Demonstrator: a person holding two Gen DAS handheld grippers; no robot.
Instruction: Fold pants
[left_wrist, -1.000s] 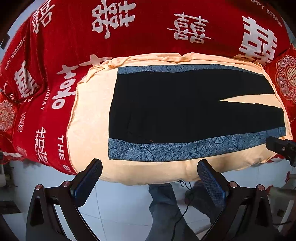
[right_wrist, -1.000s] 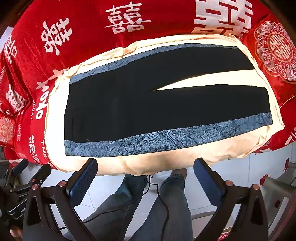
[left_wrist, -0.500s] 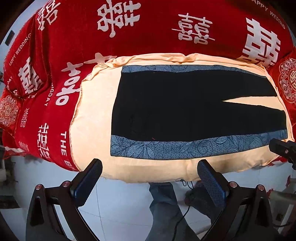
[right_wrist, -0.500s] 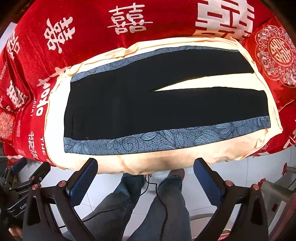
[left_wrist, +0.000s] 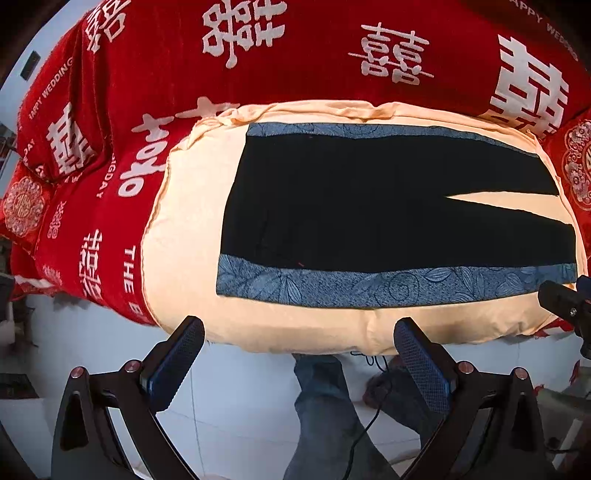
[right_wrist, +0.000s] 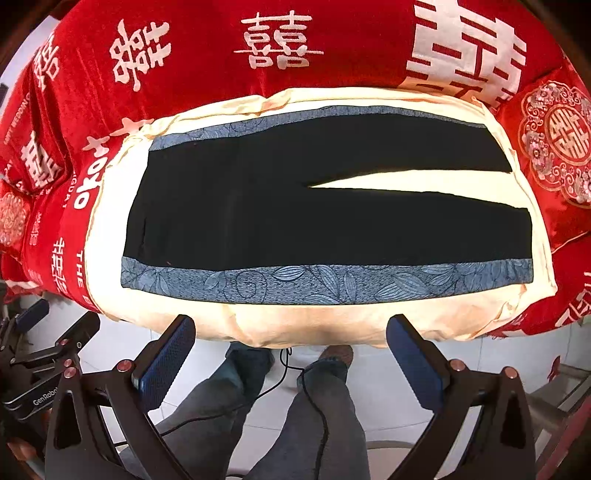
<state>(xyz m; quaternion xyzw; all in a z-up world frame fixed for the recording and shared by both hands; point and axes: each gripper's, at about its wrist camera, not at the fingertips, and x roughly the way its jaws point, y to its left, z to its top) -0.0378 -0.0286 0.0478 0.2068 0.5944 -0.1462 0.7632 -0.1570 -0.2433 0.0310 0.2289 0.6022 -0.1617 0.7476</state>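
Note:
Black pants (left_wrist: 369, 206) with blue leaf-patterned side stripes lie flat and spread out on a cream cloth (left_wrist: 184, 236), waistband to the left, legs to the right with a narrow gap between them. They also show in the right wrist view (right_wrist: 295, 214). My left gripper (left_wrist: 299, 350) is open and empty, held off the near edge of the cream cloth. My right gripper (right_wrist: 291, 350) is open and empty, also off the near edge, nearer the legs. Neither touches the pants.
The cream cloth (right_wrist: 369, 325) lies on a red bedspread (left_wrist: 295, 55) with white wedding characters. A red embroidered cushion (right_wrist: 554, 140) sits at the right. The person's legs (right_wrist: 295, 424) and a black cable are on the white tiled floor below.
Both grippers have drifted slightly lower and the bed sits a little higher in each view. The pants have not moved. Both grippers stay open.

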